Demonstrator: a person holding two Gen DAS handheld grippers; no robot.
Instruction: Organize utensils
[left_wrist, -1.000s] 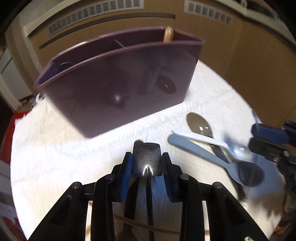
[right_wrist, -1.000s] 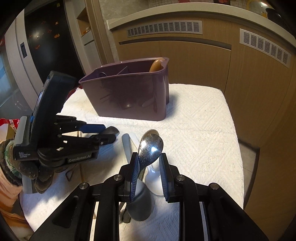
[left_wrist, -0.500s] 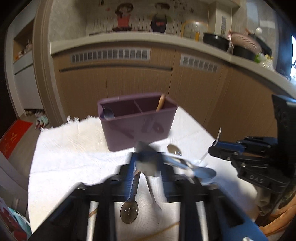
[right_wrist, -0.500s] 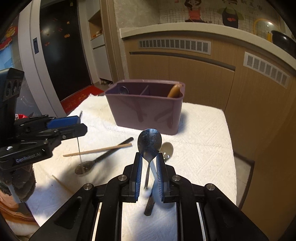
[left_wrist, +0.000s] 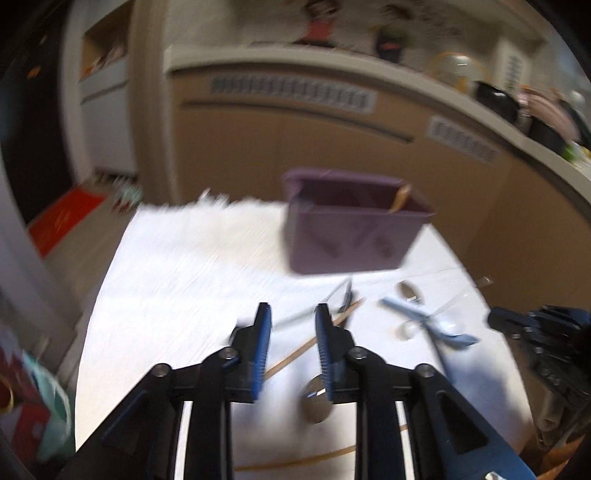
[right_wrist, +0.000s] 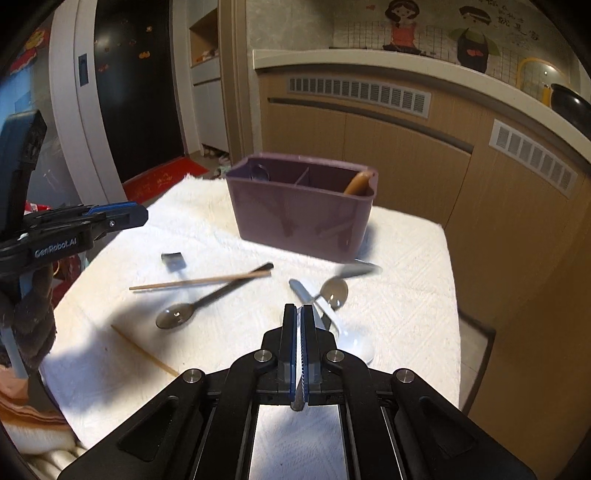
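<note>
Left-wrist view blurred, left tongs opening empty, caddy dividers half-hidden

One purple organizer counted, two loose chopsticks on the white cloth, four spoons lying out, one wooden utensil in the organizer, two grippers seen.

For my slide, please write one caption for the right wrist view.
Shut right gripper above a white towel scattered with spoons and chopsticks, purple organizer behind.
</note>
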